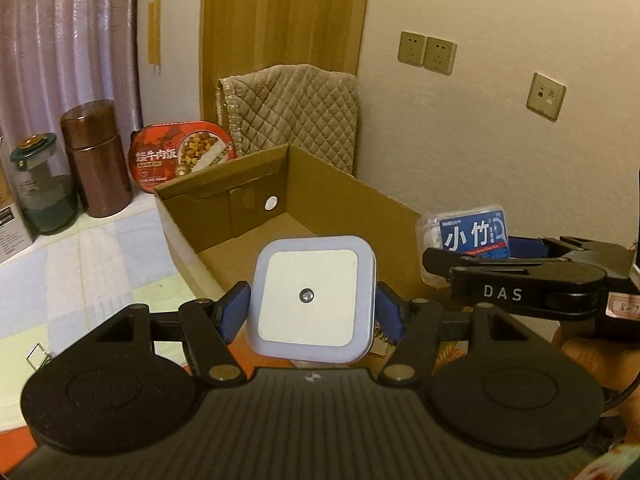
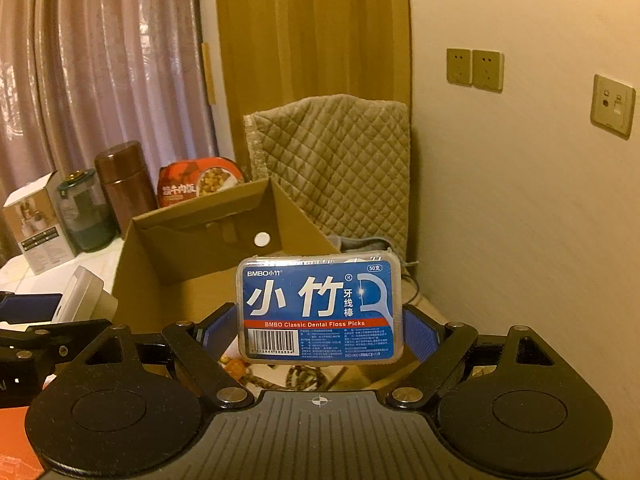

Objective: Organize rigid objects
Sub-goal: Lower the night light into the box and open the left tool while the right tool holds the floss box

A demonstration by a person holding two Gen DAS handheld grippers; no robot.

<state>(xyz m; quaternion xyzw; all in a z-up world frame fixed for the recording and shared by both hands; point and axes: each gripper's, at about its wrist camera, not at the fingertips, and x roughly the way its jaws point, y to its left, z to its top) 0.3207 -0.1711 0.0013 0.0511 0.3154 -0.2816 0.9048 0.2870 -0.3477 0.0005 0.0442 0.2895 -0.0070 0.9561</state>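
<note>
The left gripper (image 1: 312, 312) is pinching a small square night light (image 1: 313, 298) by its two side edges, low in the middle of the left wrist picture. The light is looking smooth, white and hard, with rounded corners and a tiny round eye in the middle. I am guessing it is light to carry but a bit slippery, so holding the flat sides is the best way.

The right gripper (image 2: 320, 320) is squeezing a floss pick box (image 2: 320, 308) the same way, by its short ends, low in the middle of the right wrist picture. It is a clear plastic case with a shiny blue label (it probably rattles). It is looking stiff and not heavy.

Just behind both things a brown cardboard box (image 1: 224, 196) is sitting open, with plain flat walls. I think both things are going in there.

Over in the middle left of the left wrist picture, a brown flask (image 1: 96, 160), a glass jar (image 1: 44, 188) and a red meal tub (image 1: 180, 156) are standing.
</note>
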